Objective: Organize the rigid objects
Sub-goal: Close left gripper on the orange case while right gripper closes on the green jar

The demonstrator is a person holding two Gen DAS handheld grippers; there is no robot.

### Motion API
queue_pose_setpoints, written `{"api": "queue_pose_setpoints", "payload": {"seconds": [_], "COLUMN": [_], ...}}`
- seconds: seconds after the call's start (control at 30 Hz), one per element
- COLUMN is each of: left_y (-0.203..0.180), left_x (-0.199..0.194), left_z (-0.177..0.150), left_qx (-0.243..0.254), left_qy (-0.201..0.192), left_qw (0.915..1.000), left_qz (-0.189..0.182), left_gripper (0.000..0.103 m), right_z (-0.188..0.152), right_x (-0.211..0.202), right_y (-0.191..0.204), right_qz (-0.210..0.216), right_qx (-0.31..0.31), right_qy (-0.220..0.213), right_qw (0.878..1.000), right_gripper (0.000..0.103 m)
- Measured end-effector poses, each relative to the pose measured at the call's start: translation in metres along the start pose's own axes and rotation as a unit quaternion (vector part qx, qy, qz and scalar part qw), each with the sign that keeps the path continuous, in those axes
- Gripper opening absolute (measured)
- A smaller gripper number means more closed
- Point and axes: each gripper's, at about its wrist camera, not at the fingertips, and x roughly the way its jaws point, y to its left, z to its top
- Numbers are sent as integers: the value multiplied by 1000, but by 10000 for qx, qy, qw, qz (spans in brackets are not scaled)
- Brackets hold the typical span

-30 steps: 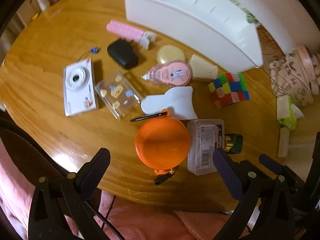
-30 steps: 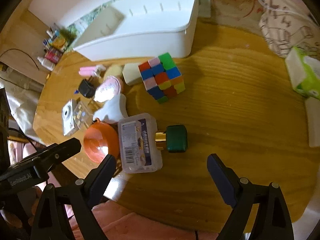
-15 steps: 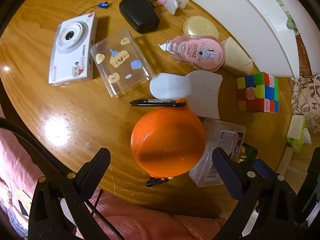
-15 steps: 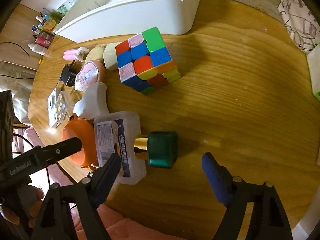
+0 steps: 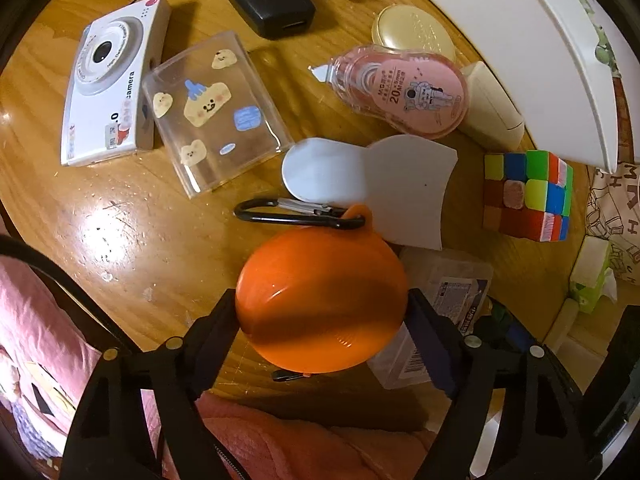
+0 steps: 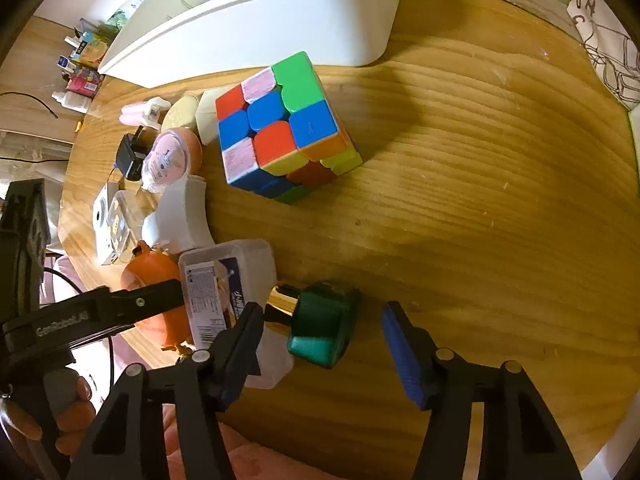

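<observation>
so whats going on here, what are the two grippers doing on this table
A person holds a gripper in each hand over a cluttered wooden table. The left gripper has its jaws on either side of the orange round case; they have just been closing and appear to touch its sides. The right gripper straddles the green-capped bottle, its jaws also just closing but not yet touching it. The white bin stands behind, with the colour cube, toy camera and other items still out.

Warm dim indoor light, overhead glare on the wooden table (image 5: pixel 100 232), soft shadows, heavy fisheye bending, dark vignetted corners
</observation>
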Motion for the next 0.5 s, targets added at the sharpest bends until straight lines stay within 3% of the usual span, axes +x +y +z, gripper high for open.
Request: {"api": "queue_pose_setpoints", "payload": {"seconds": [0.1,0.5], "left_y": [-5,12], "left_x": [3,-6], "left_z": [6,-10], "left_qx": [-44,-197], "left_qy": [65,13], "left_qw": [10000,9996], "left_qz": [-62,-194], "left_gripper": [83,83], "right_z": [1,-8], "right_x": [-1,3], "right_y": [4,9], "right_qz": [21,60], "right_qx": [-50,108], "right_qy": [-13,-55], "right_qw": [10000,9999], "right_gripper": [51,50]}}
